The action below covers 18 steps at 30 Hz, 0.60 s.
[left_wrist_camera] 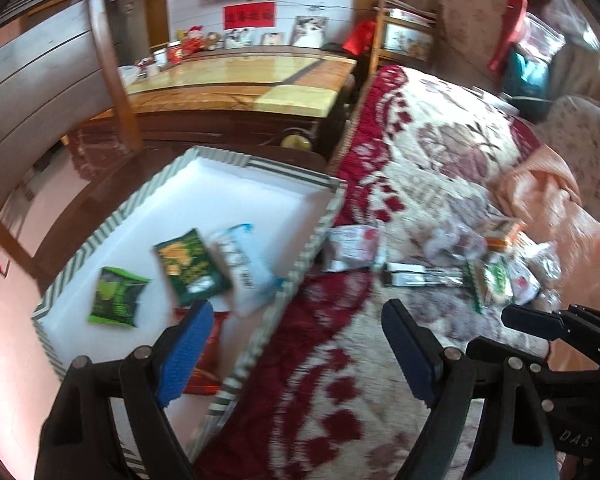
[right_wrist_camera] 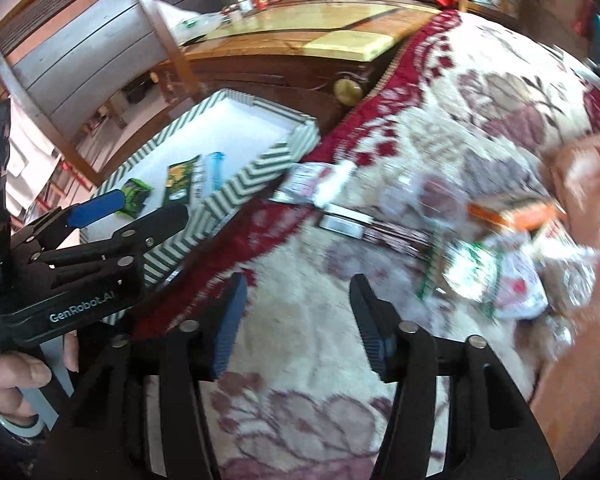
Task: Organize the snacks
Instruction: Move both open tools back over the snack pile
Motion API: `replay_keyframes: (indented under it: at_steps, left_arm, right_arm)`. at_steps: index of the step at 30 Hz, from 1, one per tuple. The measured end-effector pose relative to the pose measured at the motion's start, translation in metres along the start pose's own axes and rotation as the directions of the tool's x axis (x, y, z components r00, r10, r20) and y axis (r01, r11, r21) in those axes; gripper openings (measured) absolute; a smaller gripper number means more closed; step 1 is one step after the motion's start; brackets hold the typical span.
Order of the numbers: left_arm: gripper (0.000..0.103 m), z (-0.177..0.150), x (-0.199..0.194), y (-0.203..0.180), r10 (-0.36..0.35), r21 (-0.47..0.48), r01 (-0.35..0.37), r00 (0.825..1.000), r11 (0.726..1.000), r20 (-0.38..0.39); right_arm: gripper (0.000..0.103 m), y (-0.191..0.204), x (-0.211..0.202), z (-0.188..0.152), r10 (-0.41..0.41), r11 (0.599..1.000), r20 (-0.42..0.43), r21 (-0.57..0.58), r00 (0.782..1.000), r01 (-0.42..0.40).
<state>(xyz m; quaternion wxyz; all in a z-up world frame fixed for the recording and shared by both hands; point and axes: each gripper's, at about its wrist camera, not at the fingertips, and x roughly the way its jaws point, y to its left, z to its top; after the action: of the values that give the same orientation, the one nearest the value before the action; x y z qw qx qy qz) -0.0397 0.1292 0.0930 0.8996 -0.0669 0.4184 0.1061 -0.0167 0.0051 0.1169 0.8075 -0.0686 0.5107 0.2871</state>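
Observation:
A striped box [left_wrist_camera: 312, 240] with a white inside sits at the bed's left edge; it also shows in the right wrist view [right_wrist_camera: 252, 184]. In it lie two green packets [left_wrist_camera: 118, 298] [left_wrist_camera: 190, 266], a white-blue packet [left_wrist_camera: 244, 268] and a red packet [left_wrist_camera: 208, 360]. A pile of loose snacks [left_wrist_camera: 496, 268] lies on the blanket to the right; it also shows in the right wrist view [right_wrist_camera: 472, 268]. My left gripper [left_wrist_camera: 296, 320] is open and empty over the box's right wall. My right gripper [right_wrist_camera: 296, 292] is open and empty above the blanket, left of the pile.
A floral red-and-cream blanket [left_wrist_camera: 420, 152] covers the bed. A wooden chair [left_wrist_camera: 112, 80] stands behind the box. A yellow-topped cabinet [left_wrist_camera: 240, 84] with photos and jars stands at the back. A peach cloth [left_wrist_camera: 548, 196] lies at right.

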Motion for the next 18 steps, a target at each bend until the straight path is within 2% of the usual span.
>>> replay_keyframes:
  at_steps: [11,18]
  left_arm:
    - [0.088,-0.002,0.016,-0.049,-0.082,0.071,0.086,0.995,0.994,-0.057]
    - [0.088,0.007,0.043,-0.078,-0.118,0.176,0.135,0.988,0.975,-0.103]
  right_arm:
    - [0.055,-0.065,-0.014,-0.037,-0.042,0.992,-0.018,0.119,0.999,0.044]
    - [0.055,-0.093,-0.014,-0.051,-0.037,0.982,-0.027,0.186,0.999,0.042]
